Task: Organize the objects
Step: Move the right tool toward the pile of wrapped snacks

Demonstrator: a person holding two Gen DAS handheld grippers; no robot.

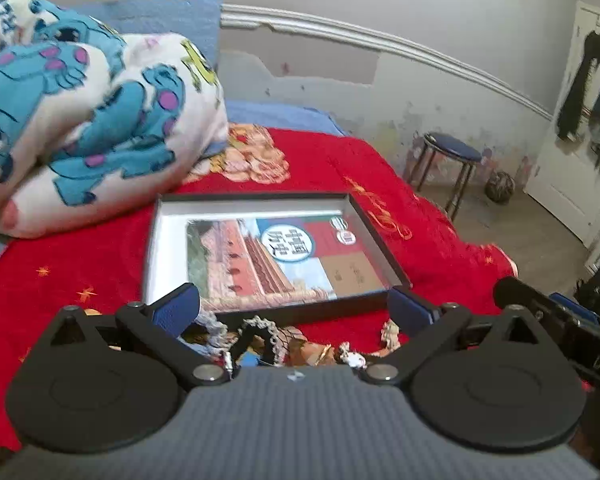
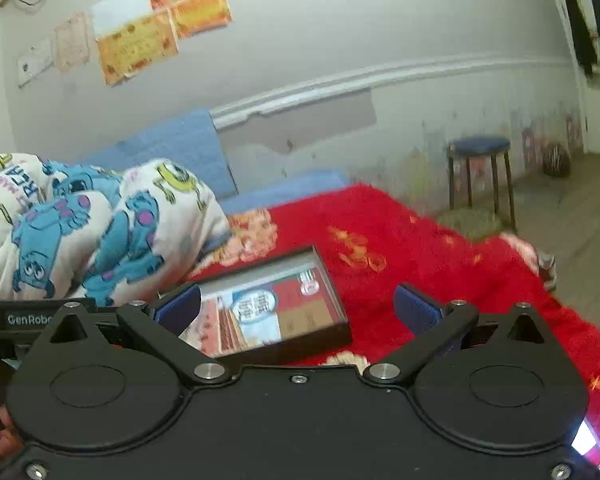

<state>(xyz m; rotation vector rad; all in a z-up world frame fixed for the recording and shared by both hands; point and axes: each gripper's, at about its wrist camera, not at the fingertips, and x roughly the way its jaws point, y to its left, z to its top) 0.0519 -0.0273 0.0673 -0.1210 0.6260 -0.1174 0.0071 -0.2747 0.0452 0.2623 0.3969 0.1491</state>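
A shallow black-rimmed box (image 1: 380,236) lies on the red bedspread (image 1: 100,264), with a colourful book (image 1: 284,260) flat inside it. My left gripper (image 1: 296,312) hovers just short of the box's near rim, open, with nothing between its blue pads. Small trinkets (image 1: 260,336) with a beaded chain lie on the spread right under it. In the right wrist view the same box (image 2: 336,332) and book (image 2: 268,312) sit ahead and slightly left. My right gripper (image 2: 296,308) is open and empty above the box's near right corner.
A folded cartoon-print quilt (image 1: 92,120) is piled on the bed to the left, blue bedding (image 1: 276,114) behind it by the wall. Beyond the bed's right edge stand a blue-topped stool (image 1: 452,152), a ball (image 1: 500,187) on the floor and a white door (image 1: 576,120).
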